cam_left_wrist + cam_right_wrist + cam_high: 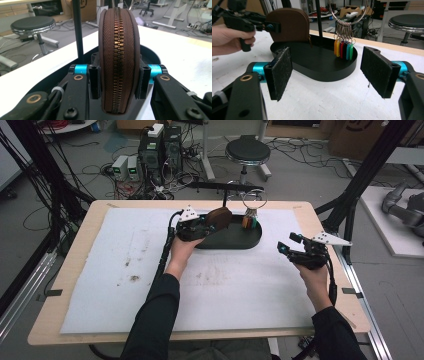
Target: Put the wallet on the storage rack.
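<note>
A round brown zippered pouch (117, 62) stands on edge between the pads of my left gripper (117, 83), which is shut on it. In the high view the left gripper (200, 226) holds the pouch (219, 218) over the left end of a black oval tray (235, 241). A key ring with coloured tags (343, 48) hangs from a thin post at the tray's (324, 70) right end, and the pouch (289, 25) hangs above the tray's left end. My right gripper (327, 72) is open and empty, off to the right of the tray (295, 251).
A white mat (125, 270) covers the wooden table (75, 245). Beyond the far edge stand a black stool (247, 152), computer boxes (160, 150) and loose cables. A black frame post (367, 175) rises at the right.
</note>
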